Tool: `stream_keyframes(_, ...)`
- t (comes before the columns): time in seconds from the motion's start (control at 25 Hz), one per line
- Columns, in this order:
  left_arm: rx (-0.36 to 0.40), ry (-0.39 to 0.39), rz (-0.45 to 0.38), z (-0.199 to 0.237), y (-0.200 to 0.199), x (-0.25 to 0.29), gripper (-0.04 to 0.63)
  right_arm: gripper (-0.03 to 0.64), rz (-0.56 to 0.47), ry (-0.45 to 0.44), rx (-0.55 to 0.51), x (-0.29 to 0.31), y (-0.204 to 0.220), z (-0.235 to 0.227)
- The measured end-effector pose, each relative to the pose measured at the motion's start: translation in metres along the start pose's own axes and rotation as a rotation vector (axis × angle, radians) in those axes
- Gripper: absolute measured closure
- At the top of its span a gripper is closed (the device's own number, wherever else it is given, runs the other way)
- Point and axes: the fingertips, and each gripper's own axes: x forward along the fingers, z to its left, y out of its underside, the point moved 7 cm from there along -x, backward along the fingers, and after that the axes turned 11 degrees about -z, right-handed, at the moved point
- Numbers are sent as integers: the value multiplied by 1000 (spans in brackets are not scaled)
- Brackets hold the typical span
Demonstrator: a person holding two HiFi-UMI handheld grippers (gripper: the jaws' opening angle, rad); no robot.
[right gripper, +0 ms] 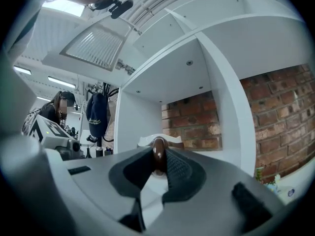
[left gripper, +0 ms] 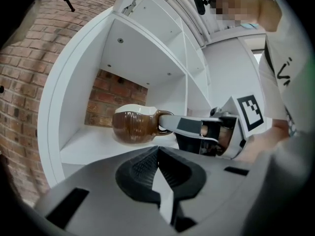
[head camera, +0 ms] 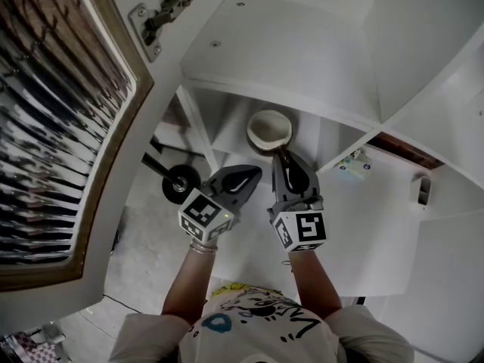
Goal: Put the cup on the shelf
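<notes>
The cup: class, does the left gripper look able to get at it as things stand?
Probably yes. The cup's brown body faces the left gripper across bare shelf; the right gripper holds only the handle. The left jaws are shut and would need opening.

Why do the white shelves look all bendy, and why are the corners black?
Left gripper view: the wide-angle lens bows the shelf edges and leaves dark corners, yet the cup looks sharp. Right gripper view: same bowing and dark rim. Head view: shelf edges look nearly straight.
</notes>
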Motion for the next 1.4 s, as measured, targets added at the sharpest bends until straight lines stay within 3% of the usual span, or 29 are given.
stream_keyframes(0.28,-16,-8,-2,2,1,-3,580,558,56,9,-58,3,-2,6)
stream_keyframes(0.56,-31,-9,-7,0,3,-8,580,557,66,48,26,8,5,0)
stream_keyframes(1.12,-83,-15,-35,-8,9,-24,580,557,104,-5,70,2,14,4)
stream_keyframes(1.4,-102,-18,-31,-14,14,-29,580,515,141,-14,109,-13,17,4)
